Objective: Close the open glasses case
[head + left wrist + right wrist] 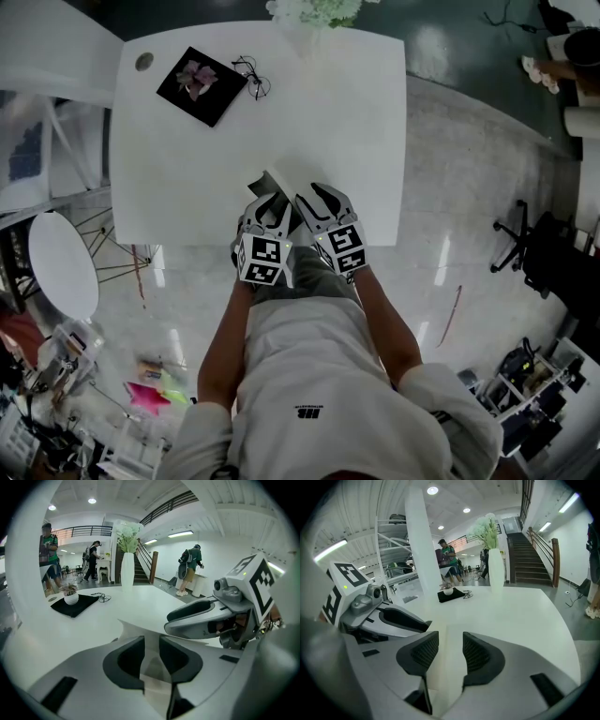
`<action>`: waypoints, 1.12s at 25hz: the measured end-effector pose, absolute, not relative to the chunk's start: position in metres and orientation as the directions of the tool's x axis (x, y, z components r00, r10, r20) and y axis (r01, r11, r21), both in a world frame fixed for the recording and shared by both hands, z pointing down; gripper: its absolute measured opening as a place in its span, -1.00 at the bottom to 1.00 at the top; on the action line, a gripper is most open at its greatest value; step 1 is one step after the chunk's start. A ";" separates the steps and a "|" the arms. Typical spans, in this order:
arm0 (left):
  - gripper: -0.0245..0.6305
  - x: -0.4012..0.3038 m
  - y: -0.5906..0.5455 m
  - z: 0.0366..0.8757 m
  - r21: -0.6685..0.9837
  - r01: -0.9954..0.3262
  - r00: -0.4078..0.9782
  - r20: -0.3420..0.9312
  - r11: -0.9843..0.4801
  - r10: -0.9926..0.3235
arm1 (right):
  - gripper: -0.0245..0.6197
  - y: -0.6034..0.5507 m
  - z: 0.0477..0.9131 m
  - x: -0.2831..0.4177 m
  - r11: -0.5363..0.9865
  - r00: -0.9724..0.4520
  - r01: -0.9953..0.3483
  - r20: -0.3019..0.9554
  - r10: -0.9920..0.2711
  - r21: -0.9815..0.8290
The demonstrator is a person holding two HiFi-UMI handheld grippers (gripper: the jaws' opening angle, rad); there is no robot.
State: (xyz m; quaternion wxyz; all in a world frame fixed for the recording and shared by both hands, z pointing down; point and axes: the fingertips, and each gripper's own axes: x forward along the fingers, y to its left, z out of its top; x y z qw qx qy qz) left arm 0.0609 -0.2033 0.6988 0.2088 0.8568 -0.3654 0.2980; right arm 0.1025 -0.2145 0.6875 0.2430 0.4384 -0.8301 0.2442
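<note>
White table (328,122): one glasses case (271,179), two grippers (266,208) (319,202)

Nothing legible: the small print (308,411) on the shirt (309,361) is unreadable.

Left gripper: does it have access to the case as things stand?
Probably yes. The case lies at the table's near edge, and a flap of it already stands between the left gripper's jaws. The right gripper sits beside it, not across the way.
</note>
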 end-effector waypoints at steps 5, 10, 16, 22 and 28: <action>-0.59 0.054 -0.202 0.699 0.137 -0.761 0.545 0.665 -0.634 -0.511 | -0.42 -0.212 0.687 0.097 0.511 -0.511 -0.837 0.612 -0.604 -0.196; -0.59 0.049 -0.199 0.701 0.135 -0.769 0.536 0.669 -0.625 -0.515 | -0.42 -0.209 0.687 0.092 0.525 -0.522 -0.828 0.616 -0.591 -0.198; -0.59 0.043 -0.197 0.702 0.134 -0.778 0.526 0.673 -0.614 -0.520 | -0.42 -0.207 0.686 0.086 0.540 -0.535 -0.817 0.614 -0.580 -0.201; -0.59 0.037 -0.194 0.704 0.129 -0.789 0.513 0.678 -0.601 -0.527 | -0.42 -0.205 0.687 0.081 0.556 -0.549 -0.805 0.614 -0.568 -0.205; -0.59 0.031 -0.190 0.705 0.129 -0.800 0.500 0.683 -0.585 -0.532 | -0.42 -0.201 0.687 0.075 0.575 -0.563 -0.791 0.614 -0.553 -0.209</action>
